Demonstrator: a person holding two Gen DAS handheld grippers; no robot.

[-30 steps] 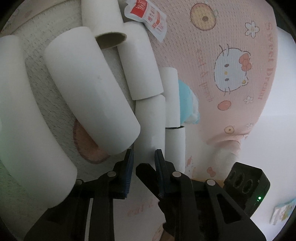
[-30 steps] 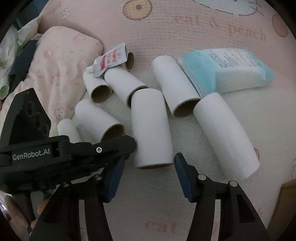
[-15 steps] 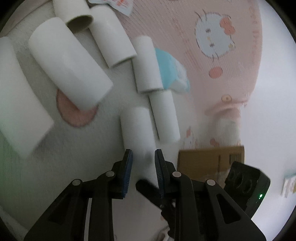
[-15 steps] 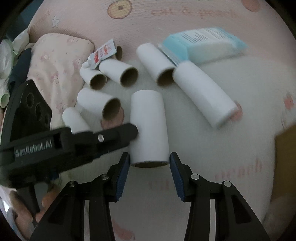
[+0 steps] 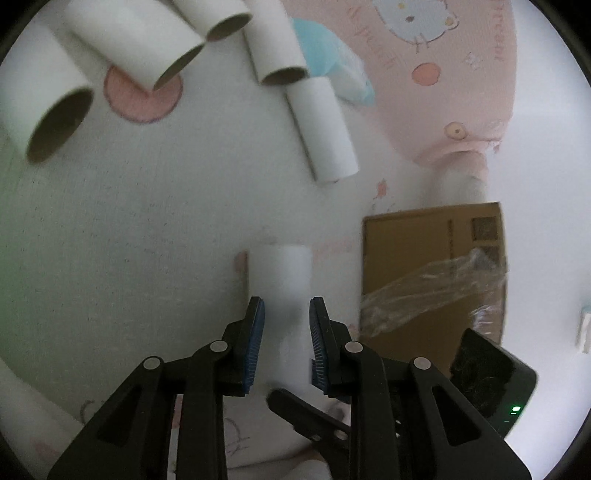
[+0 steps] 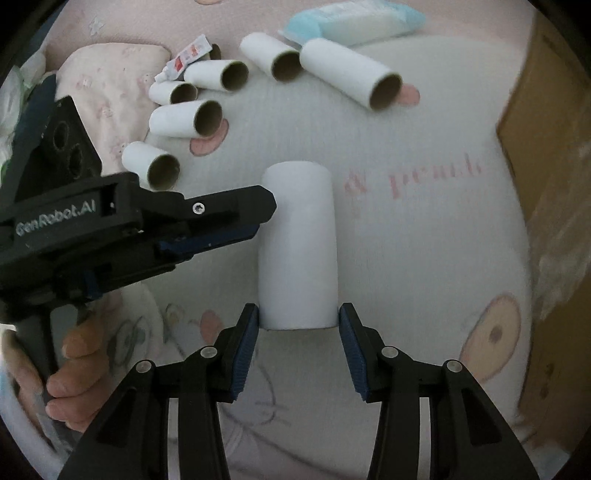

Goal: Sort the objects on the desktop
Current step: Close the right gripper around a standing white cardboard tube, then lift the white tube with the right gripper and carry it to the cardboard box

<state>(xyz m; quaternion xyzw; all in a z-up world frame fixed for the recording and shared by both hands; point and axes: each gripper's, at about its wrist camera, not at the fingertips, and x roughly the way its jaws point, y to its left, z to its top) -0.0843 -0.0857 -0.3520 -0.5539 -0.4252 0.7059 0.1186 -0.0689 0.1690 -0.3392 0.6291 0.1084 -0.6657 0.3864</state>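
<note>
The right gripper has just been closing; its jaws clamp the near end of a white paper tube at frame centre, above a cartoon-print blanket. From the left, the left gripper, held in a person's hand, reaches the tube's side, jaws just widened and apart, pressing nothing. A cardboard box sits right. Loose tubes and a blue tissue pack lie along the top.

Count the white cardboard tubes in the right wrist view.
8: centre tube; long tube and neighbour by the blue pack; four at left; one end peeks behind the sachet. Others may be hidden.
</note>
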